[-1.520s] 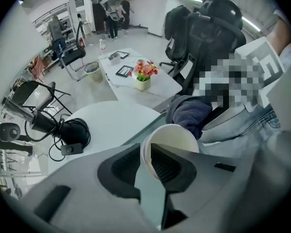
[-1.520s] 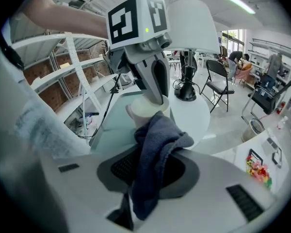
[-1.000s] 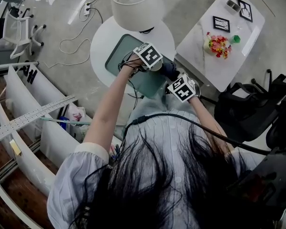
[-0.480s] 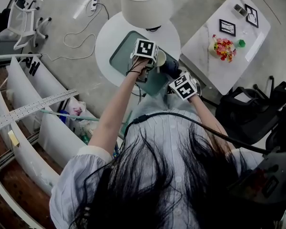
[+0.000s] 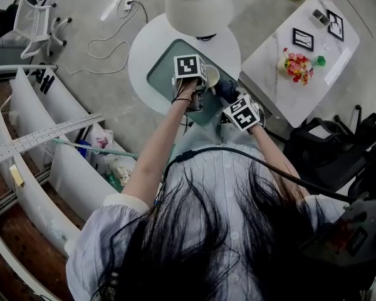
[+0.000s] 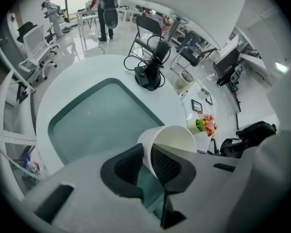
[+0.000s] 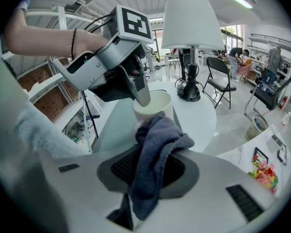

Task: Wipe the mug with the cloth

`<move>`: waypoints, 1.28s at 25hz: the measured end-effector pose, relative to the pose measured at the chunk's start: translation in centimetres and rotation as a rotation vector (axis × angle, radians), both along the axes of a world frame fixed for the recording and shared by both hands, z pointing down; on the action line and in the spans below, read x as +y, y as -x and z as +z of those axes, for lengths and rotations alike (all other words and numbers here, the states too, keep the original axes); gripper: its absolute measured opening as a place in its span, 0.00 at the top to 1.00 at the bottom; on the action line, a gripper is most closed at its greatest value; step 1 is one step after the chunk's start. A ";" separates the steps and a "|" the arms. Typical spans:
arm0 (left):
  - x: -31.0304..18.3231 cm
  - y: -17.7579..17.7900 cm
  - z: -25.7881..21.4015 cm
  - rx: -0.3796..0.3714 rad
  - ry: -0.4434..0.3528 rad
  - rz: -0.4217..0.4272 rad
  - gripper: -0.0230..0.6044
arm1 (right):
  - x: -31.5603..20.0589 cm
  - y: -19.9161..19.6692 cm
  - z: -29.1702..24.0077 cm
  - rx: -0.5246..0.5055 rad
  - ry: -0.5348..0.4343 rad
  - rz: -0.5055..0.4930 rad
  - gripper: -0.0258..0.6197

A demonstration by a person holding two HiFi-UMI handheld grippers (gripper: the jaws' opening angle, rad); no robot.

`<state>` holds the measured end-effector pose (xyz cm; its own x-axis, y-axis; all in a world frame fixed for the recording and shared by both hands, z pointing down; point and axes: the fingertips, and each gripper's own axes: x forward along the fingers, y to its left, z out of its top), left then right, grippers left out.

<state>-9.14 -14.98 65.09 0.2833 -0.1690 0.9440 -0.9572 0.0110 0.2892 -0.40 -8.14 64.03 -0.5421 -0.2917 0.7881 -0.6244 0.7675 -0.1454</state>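
Your left tool (image 6: 146,163) has the mug (image 6: 173,141) by its wall, one jaw inside the rim and one outside, over the mat (image 5: 163,71) that lies on the round desk (image 5: 140,46). Your right tool (image 7: 148,171) sits just to the right of the mug. The cloth (image 7: 157,152) is pinched between its jaws, with its upper end against the mug's near side. The lamp (image 5: 197,5) stands at the round desk's far edge, behind the mat. A second desk (image 5: 266,63) lies to the right, carrying flowers (image 5: 294,64) and picture frames (image 5: 302,39). Shelving (image 5: 28,115) curves along your left.
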 end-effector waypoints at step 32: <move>0.5 0.9 -0.2 0.020 -0.053 -0.380 0.87 | 0.4 -2.3 -1.0 -0.055 0.006 0.105 0.82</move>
